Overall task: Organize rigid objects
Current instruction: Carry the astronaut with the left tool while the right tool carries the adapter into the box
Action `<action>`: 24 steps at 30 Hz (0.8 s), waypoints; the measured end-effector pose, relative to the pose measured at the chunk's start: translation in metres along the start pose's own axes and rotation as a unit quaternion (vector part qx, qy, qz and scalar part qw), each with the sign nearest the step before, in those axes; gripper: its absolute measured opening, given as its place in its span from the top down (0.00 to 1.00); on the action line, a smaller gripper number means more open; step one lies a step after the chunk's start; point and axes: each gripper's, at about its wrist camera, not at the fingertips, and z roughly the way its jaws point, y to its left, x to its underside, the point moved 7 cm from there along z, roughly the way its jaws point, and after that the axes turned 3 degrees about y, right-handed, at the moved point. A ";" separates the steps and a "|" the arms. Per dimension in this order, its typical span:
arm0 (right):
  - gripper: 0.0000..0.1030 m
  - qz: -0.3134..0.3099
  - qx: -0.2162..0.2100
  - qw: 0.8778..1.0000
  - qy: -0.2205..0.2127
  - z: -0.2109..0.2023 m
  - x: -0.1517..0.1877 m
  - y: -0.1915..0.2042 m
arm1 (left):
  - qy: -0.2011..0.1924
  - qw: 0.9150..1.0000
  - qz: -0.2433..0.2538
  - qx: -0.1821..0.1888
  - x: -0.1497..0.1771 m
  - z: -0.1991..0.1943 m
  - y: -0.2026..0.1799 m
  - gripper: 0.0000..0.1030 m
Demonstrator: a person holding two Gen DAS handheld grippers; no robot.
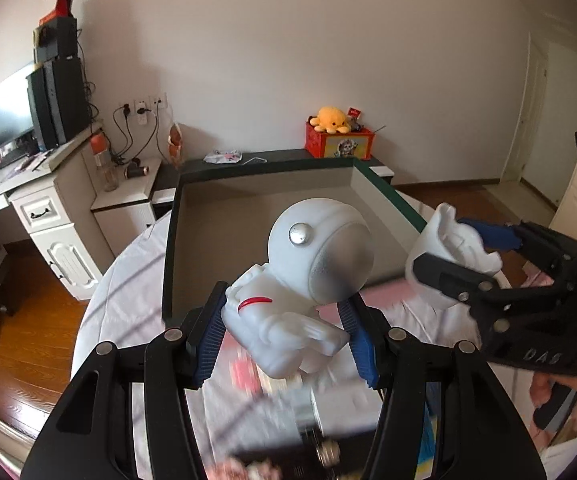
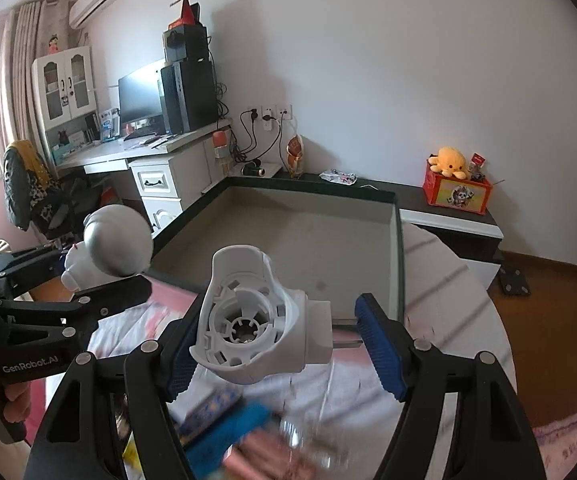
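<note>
- The left gripper [image 1: 284,334] is holding the astronaut [image 1: 308,280] — its blue pads are clamped on the white body, with the round helmet tilting toward the box [image 1: 168,264].
- The right gripper [image 2: 278,342] is carrying the white base [image 2: 248,320]; one pad is pressing its ribbed side, but a gap is showing at the other pad, so I cannot tell whether the jaws are truly clamping it.
- Both pieces are hanging in the air above the bed [image 2: 448,280], just short of the box's near wall.
- The step in hand looks like the carry toward the box, which is sitting open at the bed's far edge.
- Next, each piece likely needs lowering past the near wall onto the floor of the box — well apart — before the jaws are let go.
</note>
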 end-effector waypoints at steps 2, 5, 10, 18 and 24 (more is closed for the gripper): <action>0.28 0.000 0.004 1.000 0.009 0.015 -0.006 -0.004 | 0.010 1.000 -0.002 -0.005 -0.009 0.016 0.006 0.46; 0.28 -0.002 0.012 1.000 0.020 0.037 -0.013 -0.011 | 0.023 1.000 -0.007 -0.011 -0.020 0.040 0.016 0.46; 0.28 -0.002 0.021 0.998 0.059 0.076 -0.013 -0.022 | 0.048 0.998 -0.020 -0.020 -0.021 0.071 0.030 0.46; 0.28 -0.002 0.022 0.995 0.095 0.090 -0.010 -0.024 | 0.085 0.995 -0.039 -0.026 -0.005 0.093 0.041 0.44; 0.20 0.010 0.025 0.997 0.076 0.079 -0.015 -0.026 | 0.048 0.997 -0.040 -0.042 -0.013 0.070 0.043 0.13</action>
